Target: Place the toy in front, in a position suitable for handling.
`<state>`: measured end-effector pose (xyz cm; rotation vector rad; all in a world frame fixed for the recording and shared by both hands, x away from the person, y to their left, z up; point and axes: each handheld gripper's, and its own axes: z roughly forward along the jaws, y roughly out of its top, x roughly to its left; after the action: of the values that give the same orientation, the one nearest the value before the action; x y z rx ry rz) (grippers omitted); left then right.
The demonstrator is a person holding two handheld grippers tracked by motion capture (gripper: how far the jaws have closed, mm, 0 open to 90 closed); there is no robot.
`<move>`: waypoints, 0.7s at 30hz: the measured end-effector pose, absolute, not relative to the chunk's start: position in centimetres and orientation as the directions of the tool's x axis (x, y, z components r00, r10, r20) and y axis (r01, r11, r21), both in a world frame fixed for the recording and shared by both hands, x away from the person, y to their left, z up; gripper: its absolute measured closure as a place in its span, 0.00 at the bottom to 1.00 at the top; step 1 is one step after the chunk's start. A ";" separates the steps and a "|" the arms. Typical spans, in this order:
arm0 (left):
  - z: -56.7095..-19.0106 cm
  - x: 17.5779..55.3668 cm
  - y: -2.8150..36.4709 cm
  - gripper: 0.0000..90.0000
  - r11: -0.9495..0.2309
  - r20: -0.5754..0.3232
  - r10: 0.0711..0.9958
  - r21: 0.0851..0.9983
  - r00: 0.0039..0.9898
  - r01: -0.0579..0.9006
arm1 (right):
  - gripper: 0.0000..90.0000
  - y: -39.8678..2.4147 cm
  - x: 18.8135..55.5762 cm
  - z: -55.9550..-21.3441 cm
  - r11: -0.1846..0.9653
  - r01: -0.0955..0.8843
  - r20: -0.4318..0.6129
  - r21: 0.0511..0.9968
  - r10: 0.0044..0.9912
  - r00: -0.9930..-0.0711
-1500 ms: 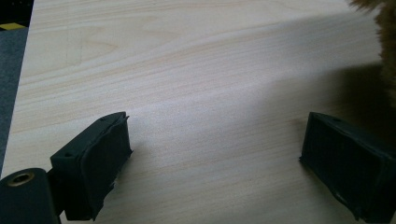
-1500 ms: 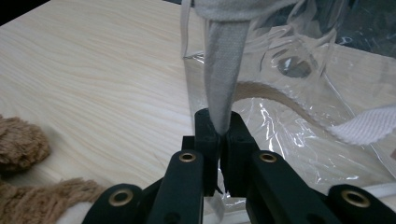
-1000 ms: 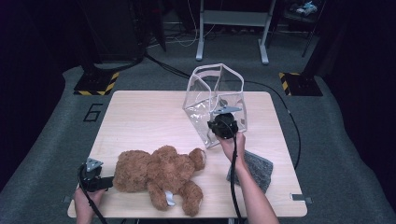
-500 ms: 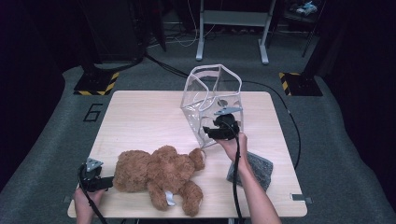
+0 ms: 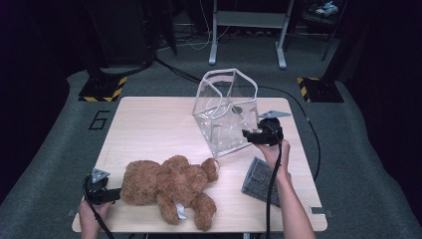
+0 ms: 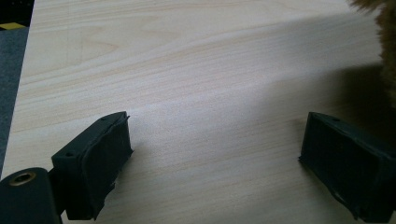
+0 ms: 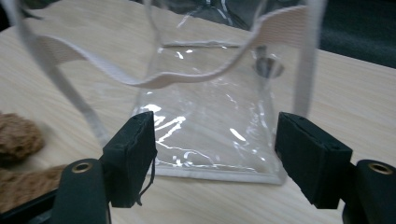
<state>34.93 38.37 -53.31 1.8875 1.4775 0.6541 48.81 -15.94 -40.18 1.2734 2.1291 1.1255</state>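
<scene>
Clear plastic tote bag with white straps (image 5: 226,112) upright just ahead of right gripper (image 5: 247,133), jaws just opened, nothing between; brown plush teddy bear (image 5: 171,185) beside left gripper (image 5: 117,194), jaws apart.

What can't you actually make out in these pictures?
- Teddy bear: its face, turned away in the high view.
- Grey pad: its near part, hidden by the right forearm, high view.
- Small round thing on the clear bag: blurred in the right gripper view.

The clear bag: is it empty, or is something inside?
Empty. Through the clear bag only its walls and the table show; the teddy bear lies outside it.
</scene>
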 end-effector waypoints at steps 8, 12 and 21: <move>-53.3 34.9 38.4 0.09 -0.158 -0.005 0.970 0.744 0.242 0.649 | 0.43 -17.8 51.4 -40.6 0.229 0.557 0.027 0.798 0.910 -0.414; -53.3 34.9 38.4 0.09 -0.158 -0.005 0.970 0.744 0.242 0.649 | 0.58 -18.0 52.8 -40.6 0.212 0.570 0.037 0.794 0.919 -0.393; -53.3 34.9 38.4 0.09 -0.158 -0.005 0.970 0.744 0.242 0.649 | 0.77 -17.8 53.9 -41.1 0.187 0.576 0.051 0.796 0.927 -0.371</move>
<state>34.93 38.38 -53.31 1.8872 1.4780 0.6541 53.94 -17.79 -41.09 1.4064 2.0222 1.0487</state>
